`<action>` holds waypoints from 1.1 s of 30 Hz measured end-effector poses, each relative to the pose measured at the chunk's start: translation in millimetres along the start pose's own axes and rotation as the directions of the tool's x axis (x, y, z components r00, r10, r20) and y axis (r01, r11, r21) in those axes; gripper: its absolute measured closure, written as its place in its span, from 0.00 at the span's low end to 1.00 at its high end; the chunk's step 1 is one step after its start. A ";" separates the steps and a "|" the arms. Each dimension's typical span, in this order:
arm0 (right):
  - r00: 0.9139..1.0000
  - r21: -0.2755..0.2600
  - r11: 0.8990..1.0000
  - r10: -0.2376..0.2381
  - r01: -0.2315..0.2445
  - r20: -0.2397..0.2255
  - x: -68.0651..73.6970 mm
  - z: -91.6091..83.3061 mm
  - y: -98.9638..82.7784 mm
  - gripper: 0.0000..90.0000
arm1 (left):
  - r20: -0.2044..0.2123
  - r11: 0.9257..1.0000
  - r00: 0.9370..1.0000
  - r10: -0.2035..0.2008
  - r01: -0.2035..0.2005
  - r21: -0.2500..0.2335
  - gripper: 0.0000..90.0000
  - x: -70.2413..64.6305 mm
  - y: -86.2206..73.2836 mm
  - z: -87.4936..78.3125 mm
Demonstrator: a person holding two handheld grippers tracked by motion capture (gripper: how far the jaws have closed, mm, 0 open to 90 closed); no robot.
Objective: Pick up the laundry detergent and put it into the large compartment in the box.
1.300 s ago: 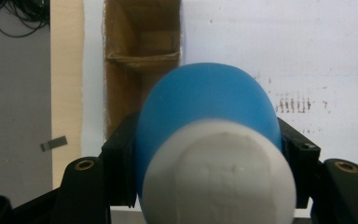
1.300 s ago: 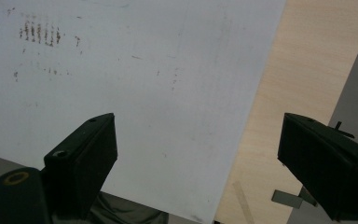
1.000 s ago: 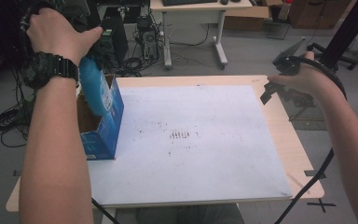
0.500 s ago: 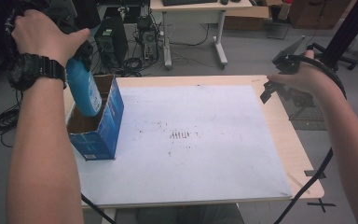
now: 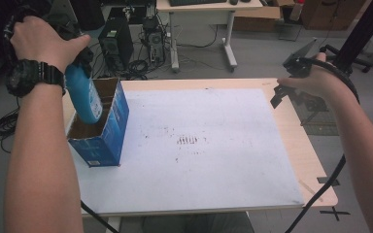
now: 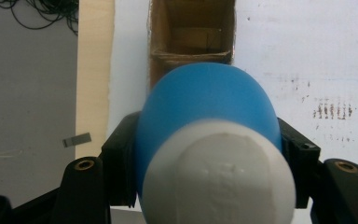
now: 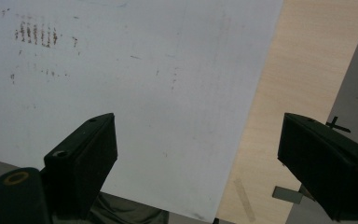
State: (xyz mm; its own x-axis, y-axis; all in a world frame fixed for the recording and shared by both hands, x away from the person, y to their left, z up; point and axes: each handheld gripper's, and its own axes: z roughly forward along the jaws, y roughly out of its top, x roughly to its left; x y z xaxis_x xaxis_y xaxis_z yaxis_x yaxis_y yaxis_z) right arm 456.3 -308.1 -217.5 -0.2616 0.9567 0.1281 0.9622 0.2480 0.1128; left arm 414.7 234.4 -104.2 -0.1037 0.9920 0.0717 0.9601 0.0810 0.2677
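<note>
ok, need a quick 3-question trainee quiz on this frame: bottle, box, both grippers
1. True or false: the left gripper is shut on the blue bottle.
2. The right gripper is: A) holding the box, B) open with nothing between its jaws, C) holding a cloth.
3. Fill in: the open cardboard box stands near the table's ____ edge, seen from the high view.

Key: 1 true. 2 B. 3 left.
</note>
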 end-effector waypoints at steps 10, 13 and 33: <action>1.000 0.002 1.000 -0.002 0.002 -0.002 0.1 3.5 0.1 0.13 | -0.002 1.000 1.000 0.003 -0.003 0.014 0.42 2.8 -0.3 14.3; 1.000 0.008 1.000 -0.002 0.002 0.002 0.2 4.7 0.6 0.13 | 0.000 1.000 1.000 0.003 -0.003 0.021 0.42 3.5 -0.4 20.7; 1.000 0.013 1.000 -0.003 0.003 0.004 0.0 8.5 0.2 0.13 | 0.011 0.999 1.000 0.006 -0.007 0.048 0.42 5.0 -3.7 53.1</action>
State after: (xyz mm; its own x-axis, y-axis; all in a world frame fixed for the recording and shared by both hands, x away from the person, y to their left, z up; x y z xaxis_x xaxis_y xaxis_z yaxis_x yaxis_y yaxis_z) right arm 457.1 -306.8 -225.8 -0.2643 0.9565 0.1238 0.9622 0.2528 0.1007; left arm 424.5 244.2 -155.8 -0.0945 0.9936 0.0624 0.9722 0.0786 0.2204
